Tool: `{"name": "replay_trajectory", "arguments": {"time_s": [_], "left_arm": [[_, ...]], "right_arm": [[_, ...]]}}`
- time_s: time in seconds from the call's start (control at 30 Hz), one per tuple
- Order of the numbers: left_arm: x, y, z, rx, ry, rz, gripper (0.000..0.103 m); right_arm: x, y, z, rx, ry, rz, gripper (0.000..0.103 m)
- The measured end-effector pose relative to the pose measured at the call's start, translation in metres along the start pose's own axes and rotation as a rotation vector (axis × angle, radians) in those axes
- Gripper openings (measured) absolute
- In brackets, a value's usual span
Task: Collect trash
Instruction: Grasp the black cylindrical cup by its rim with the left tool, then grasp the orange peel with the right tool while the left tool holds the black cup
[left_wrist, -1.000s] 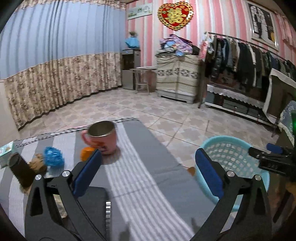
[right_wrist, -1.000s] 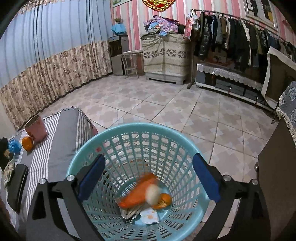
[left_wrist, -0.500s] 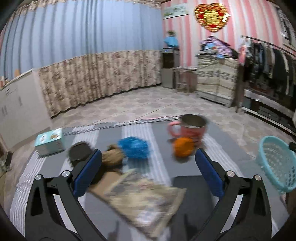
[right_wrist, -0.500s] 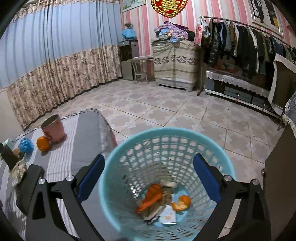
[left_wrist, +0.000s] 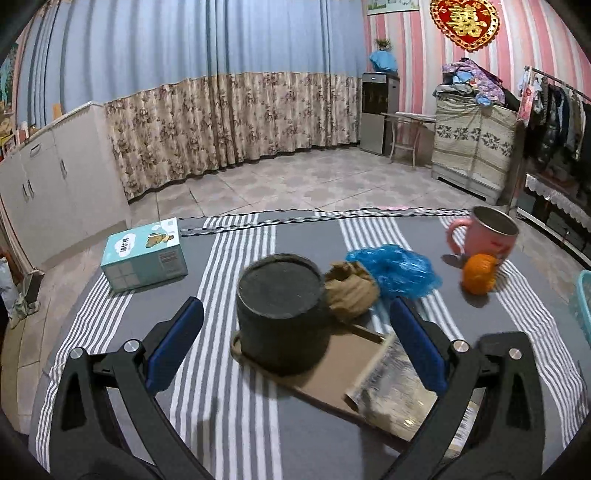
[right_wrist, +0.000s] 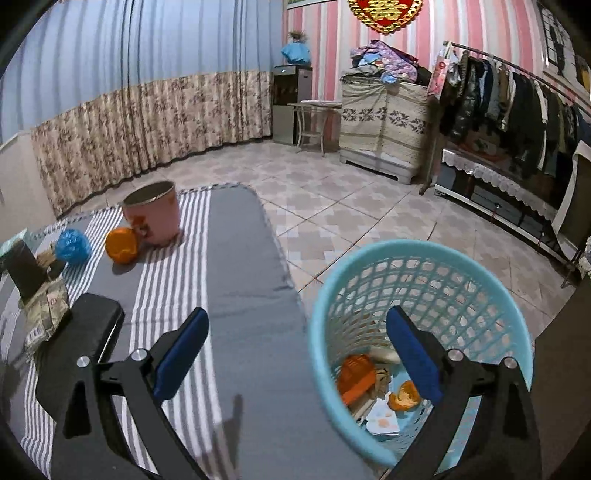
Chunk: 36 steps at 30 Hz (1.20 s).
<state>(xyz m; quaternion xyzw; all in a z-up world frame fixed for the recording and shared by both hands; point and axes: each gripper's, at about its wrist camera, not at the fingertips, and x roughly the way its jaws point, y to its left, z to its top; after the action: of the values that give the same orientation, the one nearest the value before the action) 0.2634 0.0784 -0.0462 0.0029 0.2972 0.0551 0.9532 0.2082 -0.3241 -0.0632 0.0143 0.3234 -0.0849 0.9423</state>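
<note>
Done: orange scraps and paper are already seen inside the light-blue plastic lattice basket (right_wrist: 421, 295).
Left: crumpled blue plastic bag (left_wrist: 393, 271) and brown paper wad (left_wrist: 351, 288) lie on the striped bench (left_wrist: 229, 406).
Left gripper (left_wrist: 291, 350): fingers spread, empty, aimed at the wad.
Right gripper (right_wrist: 297, 354): fingers spread, empty, held beside the basket.

A matt grey-and-white striped cloth (left_wrist: 236, 391) covers the counter. The round black canister (left_wrist: 282, 314) looks rough and dull on top. The pink mug (left_wrist: 487, 236) has a shiny metal lining. The crumpled blue plastic bag (left_wrist: 397, 271) glistens. The turquoise lattice basket (right_wrist: 424, 295) is smooth plastic. Flat brown cardboard (left_wrist: 332, 376) looks matt.
</note>
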Motion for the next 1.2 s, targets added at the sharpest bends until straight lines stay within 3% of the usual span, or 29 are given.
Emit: {"name": "replay_trajectory", "arguments": {"time_s": [0.17,0.37,0.43,0.5,0.53,0.77,1.1,1.2], "left_arm": [[0.019,0.012,0.002,-0.007,0.007,0.008,0.097],[0.028,0.024,0.002,-0.039,0.011,-0.045,0.093],[0.032,0.02,0.001,-0.021,0.025,-0.057,0.086],[0.036,0.018,0.001,-0.021,0.048,-0.096,0.066],[0.038,0.017,0.001,-0.018,0.058,-0.115,0.062],[0.023,0.017,0.0,0.0,0.0,-0.111,0.062],[0.018,0.06,0.006,-0.095,-0.038,-0.001,0.062],[0.018,0.059,0.006,-0.092,-0.035,-0.017,0.062]], "right_arm": [[0.004,0.013,-0.007,-0.022,0.028,-0.012,0.095],[0.003,0.018,-0.004,0.002,0.043,0.005,0.095],[0.004,0.026,-0.001,-0.002,0.049,0.02,0.095],[0.007,0.04,0.004,-0.025,0.06,0.041,0.095],[0.008,0.047,0.006,-0.032,0.059,0.048,0.095],[0.031,0.117,0.034,-0.103,0.061,0.105,0.095],[0.087,0.191,0.056,-0.177,0.144,0.098,0.094],[0.102,0.198,0.06,-0.193,0.189,0.094,0.084]]}}
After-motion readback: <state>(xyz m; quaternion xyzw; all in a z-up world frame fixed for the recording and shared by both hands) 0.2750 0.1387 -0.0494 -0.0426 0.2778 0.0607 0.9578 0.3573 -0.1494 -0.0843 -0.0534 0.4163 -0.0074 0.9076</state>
